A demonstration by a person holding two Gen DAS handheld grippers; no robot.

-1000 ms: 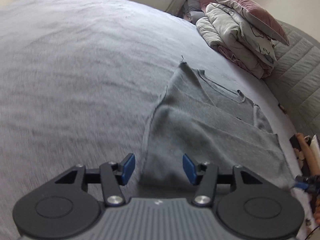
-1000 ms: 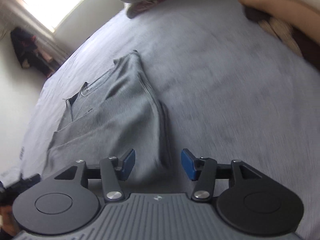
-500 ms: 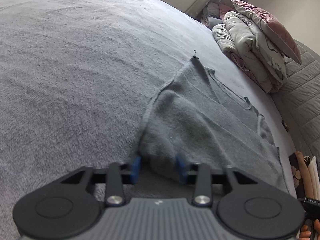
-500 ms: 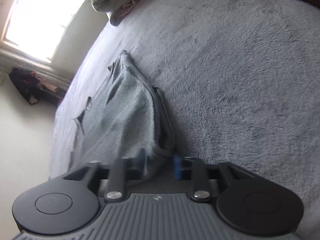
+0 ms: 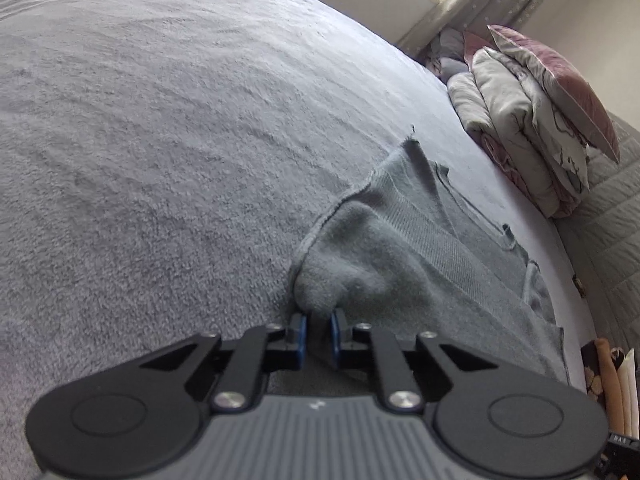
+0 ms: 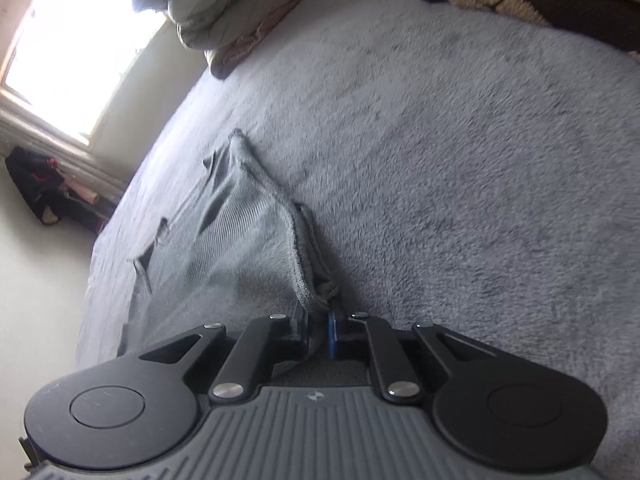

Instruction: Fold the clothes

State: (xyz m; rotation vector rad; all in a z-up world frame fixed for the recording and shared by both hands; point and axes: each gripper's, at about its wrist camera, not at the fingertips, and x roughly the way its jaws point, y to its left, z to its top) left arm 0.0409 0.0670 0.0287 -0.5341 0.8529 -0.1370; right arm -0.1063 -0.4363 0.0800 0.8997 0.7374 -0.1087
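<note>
Nearest in the left wrist view, the left hand-held gripper was clenched on a bottom corner of the grey sweater, its blue pads pressed against a bunched fold of knit that rose just beyond the fingertips. From that pinched corner the sweater lay spread across the grey bed cover, ribbed and partly folded over itself, with the V-shaped neckline at its far end and one edge running toward the far side of the bed. Beyond the sweater's neckline, a stack of folded bedding sat near the head of the bed, with a mauve pillow leaning on top of it. A quilted grey headboard stood just past the sweater's far edge.

Nearest in the right wrist view, the right hand-held gripper was likewise clamped on the sweater, gripping the other bottom corner where a doubled hem and a loose tail of fabric gathered right at the pads. The garment stretched away from that corner over the same bed cover, its neckline toward the far end. Past the sweater, the folded bedding lay near the bright window, and a dark heap of clothes sat on the floor below the window, well apart from the sweater.
</note>
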